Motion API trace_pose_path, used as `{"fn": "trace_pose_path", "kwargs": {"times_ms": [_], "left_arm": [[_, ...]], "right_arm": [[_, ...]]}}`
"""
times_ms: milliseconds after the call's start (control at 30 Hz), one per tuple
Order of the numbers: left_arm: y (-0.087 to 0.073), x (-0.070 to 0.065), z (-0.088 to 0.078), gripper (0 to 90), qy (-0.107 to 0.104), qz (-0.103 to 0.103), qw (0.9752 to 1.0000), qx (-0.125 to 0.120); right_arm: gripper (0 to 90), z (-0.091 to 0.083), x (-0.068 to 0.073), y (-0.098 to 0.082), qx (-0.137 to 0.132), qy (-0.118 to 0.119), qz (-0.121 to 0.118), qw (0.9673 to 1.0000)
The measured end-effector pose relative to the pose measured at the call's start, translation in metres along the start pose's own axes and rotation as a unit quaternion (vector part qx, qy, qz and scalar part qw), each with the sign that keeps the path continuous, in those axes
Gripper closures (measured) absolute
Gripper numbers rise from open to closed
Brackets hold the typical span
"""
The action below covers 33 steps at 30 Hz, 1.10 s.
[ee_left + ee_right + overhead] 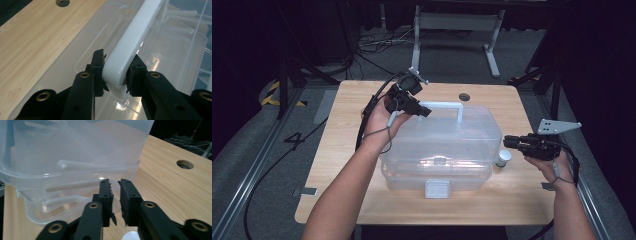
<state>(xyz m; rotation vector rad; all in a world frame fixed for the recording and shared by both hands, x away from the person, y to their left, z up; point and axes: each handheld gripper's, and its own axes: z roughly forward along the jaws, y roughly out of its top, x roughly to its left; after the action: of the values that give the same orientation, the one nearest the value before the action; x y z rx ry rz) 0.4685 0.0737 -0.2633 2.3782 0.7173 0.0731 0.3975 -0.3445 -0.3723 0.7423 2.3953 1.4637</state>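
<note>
- The clear plastic storage box with a white latch sits near the middle of the pale wooden surface, its latch side toward the near edge.
- The left gripper has its fingers clamped on one end of the box's white carry handle; seen from the left gripper view, the pads press on both sides of the bar. My guess is the grip is there to raise the handle or steady the lid.
- The right gripper hovers off the box's right end, its fingers drawn nearly together on nothing, tips close to the box wall but not touching it.
- A small white-capped jar stands on the surface just beside the box's right end, under the right gripper.
- A round cable hole is cut near the far edge of the surface.
- Beyond the surface, the dim room has grey flooring, loose cables, and a metal desk frame.
</note>
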Motion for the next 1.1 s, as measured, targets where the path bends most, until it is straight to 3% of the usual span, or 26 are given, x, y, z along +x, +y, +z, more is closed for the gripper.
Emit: {"fn": "trace_pose_path", "kwargs": {"times_ms": [100,267,400,433,467,667,833,1100], "left_arm": [[0.002,0.002,0.0,71.8,-0.002,0.001,1.0,0.002],[0.003,0.003,0.0,71.8,-0.003,0.0,1.0,0.006],[0.004,0.004,0.0,71.8,-0.004,-0.002,1.0,0.008],[0.004,0.004,0.0,71.8,-0.004,-0.002,1.0,0.008],[0.004,0.004,0.0,71.8,-0.004,-0.001,0.9999,0.009],[0.005,0.004,0.0,71.7,-0.006,-0.003,0.9999,0.011],[0.006,0.006,0.0,71.7,-0.007,-0.004,0.9999,0.013],[0.006,0.005,-0.001,71.6,-0.007,-0.004,0.9999,0.015]], "right_arm": [[87.1,-0.001,0.001,0.0,-0.008,-0.002,-0.002,1.0],[89.6,-0.002,0.007,-0.002,-0.009,0.002,-0.043,0.999],[89.7,0.0,0.008,-0.004,-0.001,0.05,-0.05,0.9975],[89.7,0.0,0.008,-0.004,-0.001,0.05,-0.05,0.9975],[89.8,0.0,0.008,-0.004,-0.005,0.075,-0.049,0.996],[89.9,0.001,0.011,-0.003,-0.004,0.116,-0.055,0.9917],[89.8,0.009,0.013,-0.003,0.009,0.128,-0.055,0.9902],[89.8,0.013,0.016,-0.001,0.003,0.134,-0.054,0.9895]]}}
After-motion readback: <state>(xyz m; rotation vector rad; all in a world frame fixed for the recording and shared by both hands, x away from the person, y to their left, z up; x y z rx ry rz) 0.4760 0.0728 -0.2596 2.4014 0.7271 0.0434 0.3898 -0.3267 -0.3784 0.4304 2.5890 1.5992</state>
